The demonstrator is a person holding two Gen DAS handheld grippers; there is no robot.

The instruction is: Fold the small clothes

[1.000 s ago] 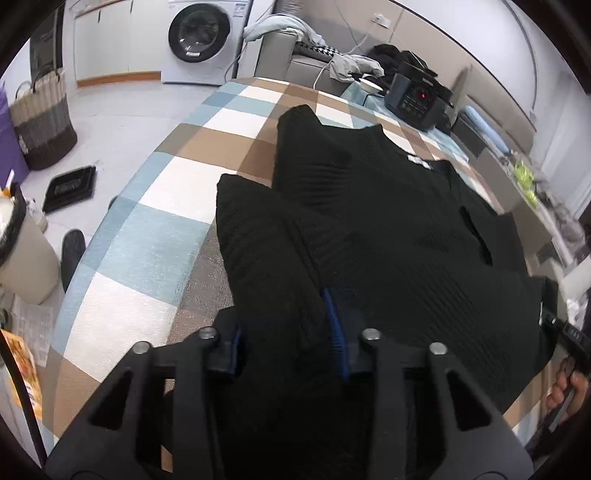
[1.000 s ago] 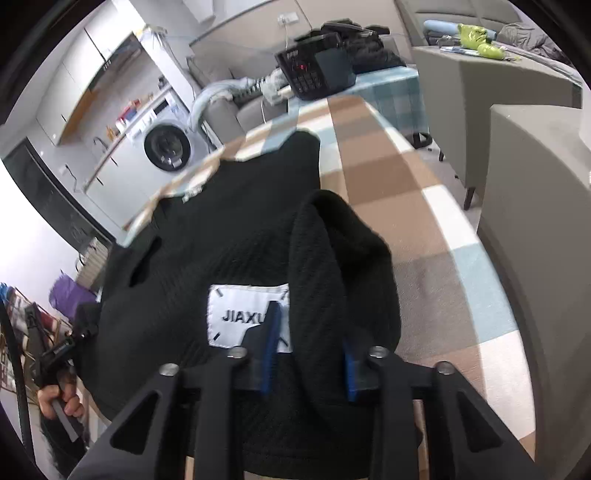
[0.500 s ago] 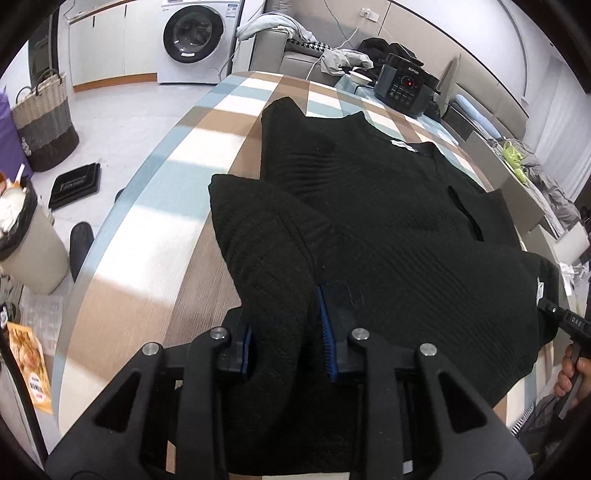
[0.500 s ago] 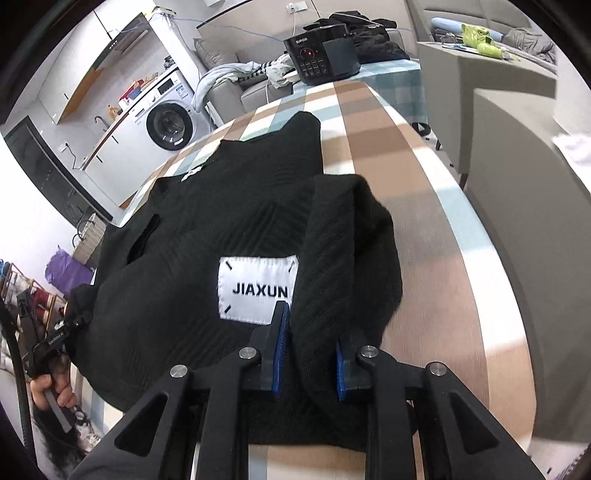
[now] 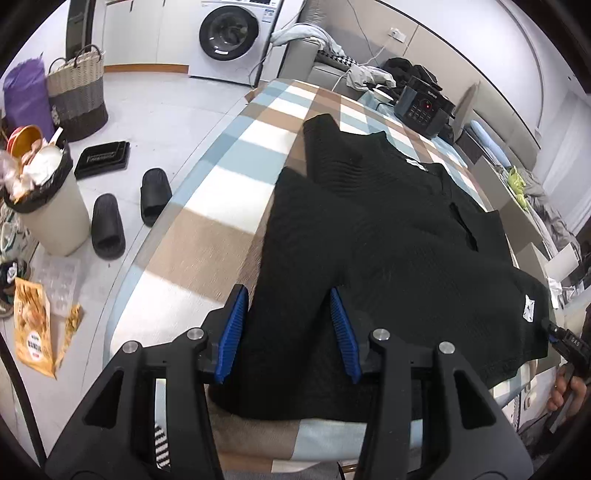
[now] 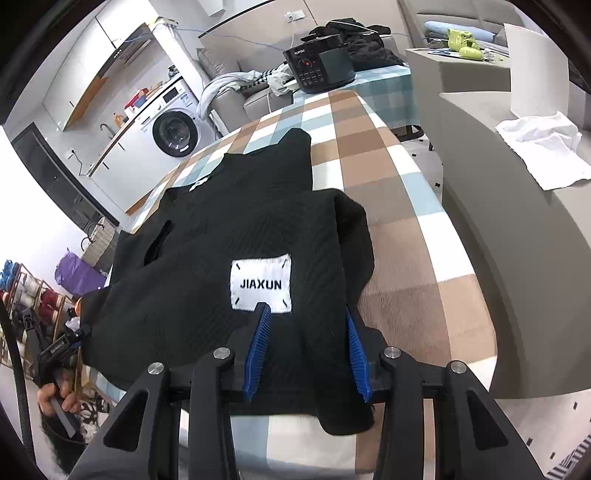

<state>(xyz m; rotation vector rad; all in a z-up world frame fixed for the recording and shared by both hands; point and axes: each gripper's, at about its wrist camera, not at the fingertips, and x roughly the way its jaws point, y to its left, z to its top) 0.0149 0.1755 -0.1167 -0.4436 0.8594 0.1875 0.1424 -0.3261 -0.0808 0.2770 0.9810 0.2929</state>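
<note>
A black sweater (image 5: 388,236) is lying spread on the checked tablecloth (image 5: 207,236), filling the centre of both views, with its near hem at the bottom edge of the table. In the left wrist view the left gripper (image 5: 288,332) is sitting at the bottom centre, its blue pads (image 5: 232,328) standing apart on either side of a folded-over flap of the knit; the jaws have just been opening, and the pads are not pressing the cloth, so the grip is released. In the right wrist view the right gripper (image 6: 304,350) is likewise at the bottom centre, just below the white label (image 6: 261,284) reading JIAXUN. Its jaws have also just been opening, with the knit lying loose between them and not pinched. A sleeve fold is bunching at the right of that label. A washer (image 5: 229,33) is standing at the upper centre of the left view, and a bin (image 5: 48,206) at the left edge.
</note>
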